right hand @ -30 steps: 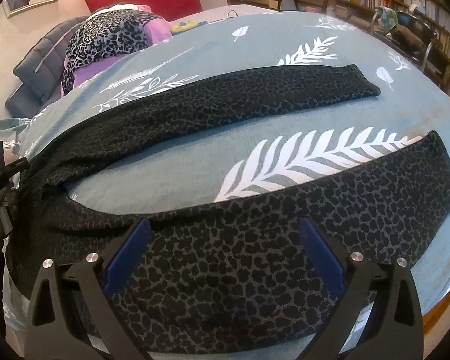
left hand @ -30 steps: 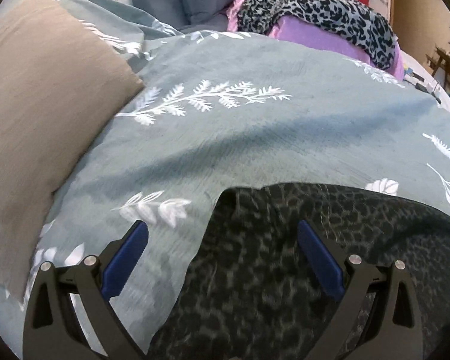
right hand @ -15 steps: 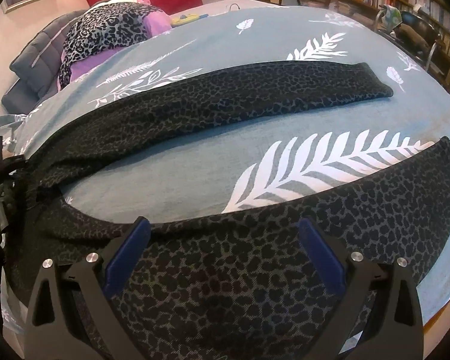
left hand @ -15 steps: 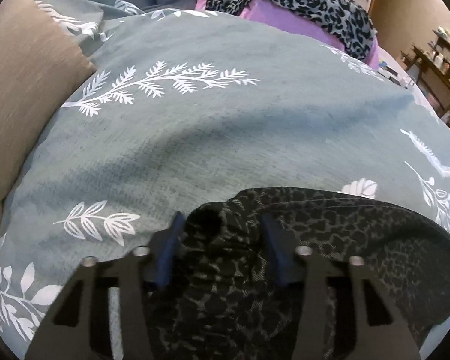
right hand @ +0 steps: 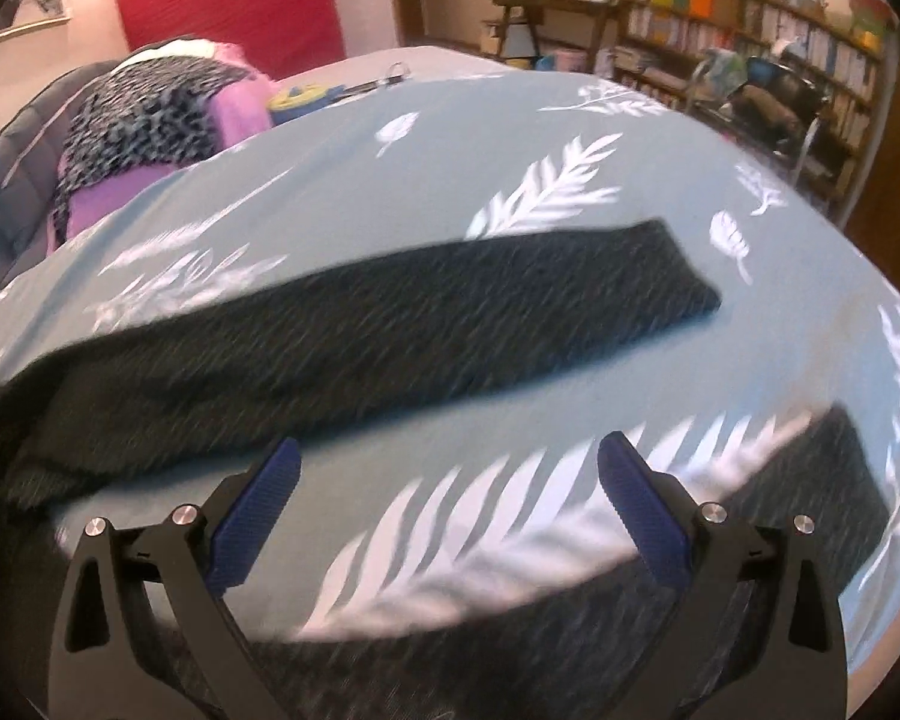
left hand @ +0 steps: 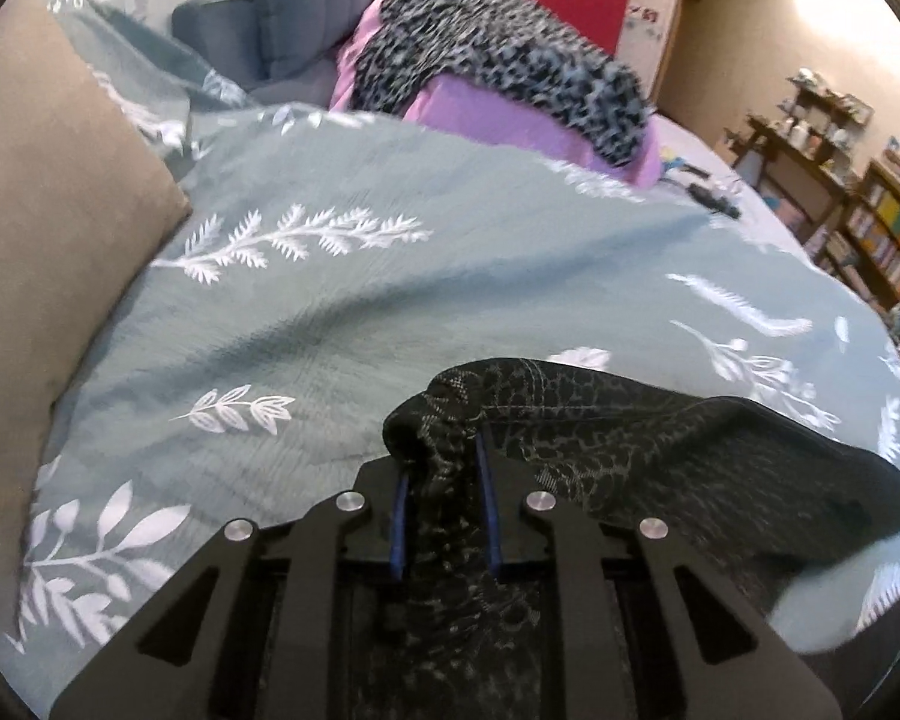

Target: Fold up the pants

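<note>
Pinching bunched leopard-print pants [left hand: 600, 420] — left gripper [left hand: 441, 468], right gripper [right hand: 447, 474] fingers spread, legs splayed.

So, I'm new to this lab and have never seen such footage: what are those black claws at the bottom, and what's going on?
They are hand-held grippers, one in each of a person's hands, each carrying a fisheye camera that looks along its two fingers. One picture comes from each. In the left view, the left gripper is shut on a bunched edge of the dark leopard-print pants. In the right view, the right gripper is open and holds nothing, above the pants' two legs spread on a teal bedspread with white leaves. The right view is blurred.
</note>
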